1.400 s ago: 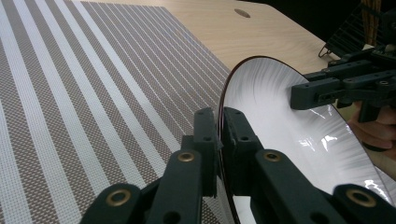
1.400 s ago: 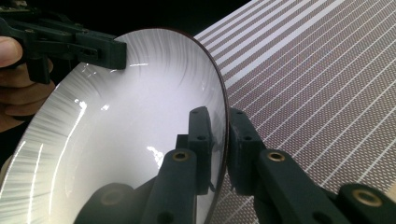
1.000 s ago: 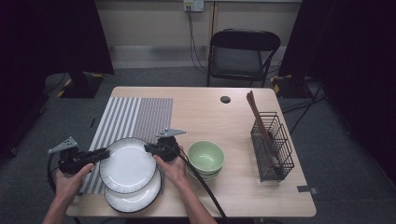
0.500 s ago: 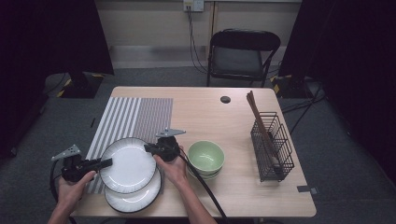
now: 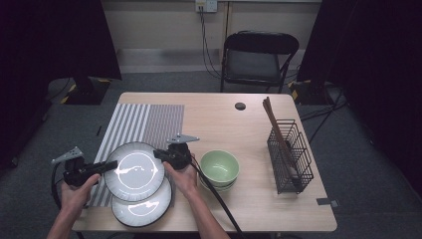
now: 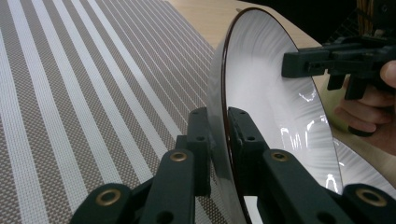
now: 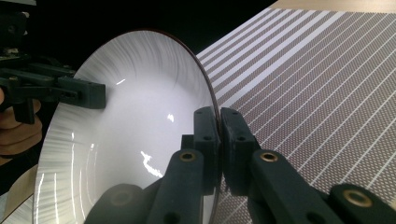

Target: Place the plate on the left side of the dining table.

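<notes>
At the table's near edge, a second white plate (image 5: 142,208) lies flat. Just above it, the upper white plate (image 5: 133,171) is held between two grippers. The left gripper (image 5: 112,165), whose jaws have just been closing, pinches its left rim; the right gripper (image 5: 157,154) is clamped on its right rim. Beyond lies a striped placemat (image 5: 144,122), with stacked green bowls (image 5: 219,168) and a black wire basket (image 5: 290,157) to the right.
</notes>
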`<state>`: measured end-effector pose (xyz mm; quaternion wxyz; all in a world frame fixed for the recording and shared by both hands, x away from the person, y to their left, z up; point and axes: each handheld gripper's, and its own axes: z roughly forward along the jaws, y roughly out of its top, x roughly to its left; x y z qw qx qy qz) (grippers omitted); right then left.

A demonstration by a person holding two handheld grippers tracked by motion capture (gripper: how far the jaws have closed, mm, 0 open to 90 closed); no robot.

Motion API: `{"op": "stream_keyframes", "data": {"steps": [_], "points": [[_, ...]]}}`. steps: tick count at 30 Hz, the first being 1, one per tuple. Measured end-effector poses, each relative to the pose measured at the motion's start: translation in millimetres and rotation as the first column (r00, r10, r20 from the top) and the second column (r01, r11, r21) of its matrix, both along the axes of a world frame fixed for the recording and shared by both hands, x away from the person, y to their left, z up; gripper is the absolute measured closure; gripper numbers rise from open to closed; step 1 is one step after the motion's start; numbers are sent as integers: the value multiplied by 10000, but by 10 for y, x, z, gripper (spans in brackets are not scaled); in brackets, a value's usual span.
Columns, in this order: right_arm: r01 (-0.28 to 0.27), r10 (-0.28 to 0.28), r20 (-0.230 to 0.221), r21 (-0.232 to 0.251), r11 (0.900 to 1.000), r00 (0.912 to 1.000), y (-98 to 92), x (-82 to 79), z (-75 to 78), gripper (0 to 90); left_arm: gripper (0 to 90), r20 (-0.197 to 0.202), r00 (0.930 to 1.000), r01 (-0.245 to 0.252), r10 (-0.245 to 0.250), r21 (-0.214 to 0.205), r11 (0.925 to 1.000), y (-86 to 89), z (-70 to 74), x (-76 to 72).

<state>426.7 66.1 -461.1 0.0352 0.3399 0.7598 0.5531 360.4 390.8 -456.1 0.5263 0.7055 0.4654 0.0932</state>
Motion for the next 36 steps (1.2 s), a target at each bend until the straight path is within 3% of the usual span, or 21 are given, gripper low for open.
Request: {"op": "stream_keyframes", "data": {"steps": [25, 36], "points": [[32, -27, 438, -112, 9999, 9990, 37, 63, 146, 866, 828, 441, 9989, -147, 129, 410, 9990, 18, 261, 145], [81, -73, 480, -158, 9998, 9988, 68, 121, 244, 866, 829, 453, 9988, -194, 182, 241, 9995, 47, 336, 209]]}}
